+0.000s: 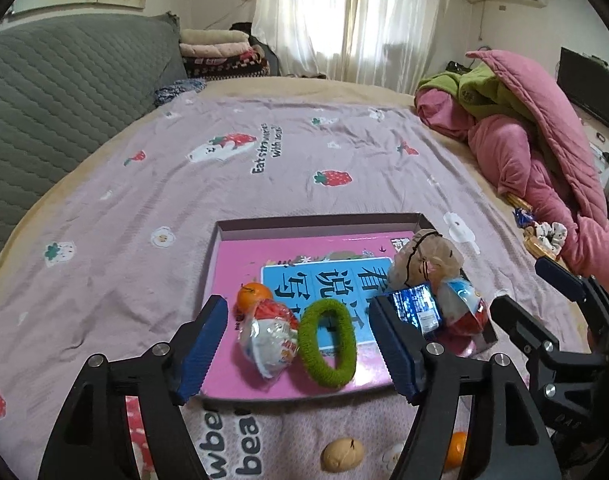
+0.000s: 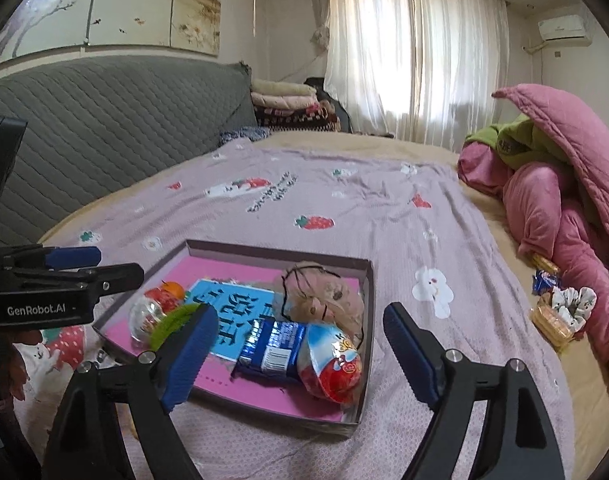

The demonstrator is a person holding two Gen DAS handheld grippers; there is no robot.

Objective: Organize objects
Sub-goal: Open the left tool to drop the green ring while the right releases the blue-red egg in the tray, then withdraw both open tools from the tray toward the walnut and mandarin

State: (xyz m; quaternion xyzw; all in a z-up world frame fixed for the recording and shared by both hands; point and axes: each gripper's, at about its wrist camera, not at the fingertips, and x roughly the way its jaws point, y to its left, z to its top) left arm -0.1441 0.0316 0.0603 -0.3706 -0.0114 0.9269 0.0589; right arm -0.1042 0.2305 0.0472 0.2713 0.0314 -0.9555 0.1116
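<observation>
Tray on the strawberry bedsheet already holds an orange, two wrapped toy eggs, a green hair tie, a blue snack packet and a pinkish bundle. I judge the sort mostly done, though a brown egg and a second orange lie outside it near me, and a scrunchie and wrappers sit beside the pink quilt. My left gripper and right gripper both hang wide and empty over the tray.

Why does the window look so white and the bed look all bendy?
In both wrist views, daylight overexposes the curtains, washing out detail; the fisheye lens bows the bed and darkens the corners. The open tongs nearest the lens look huge.
</observation>
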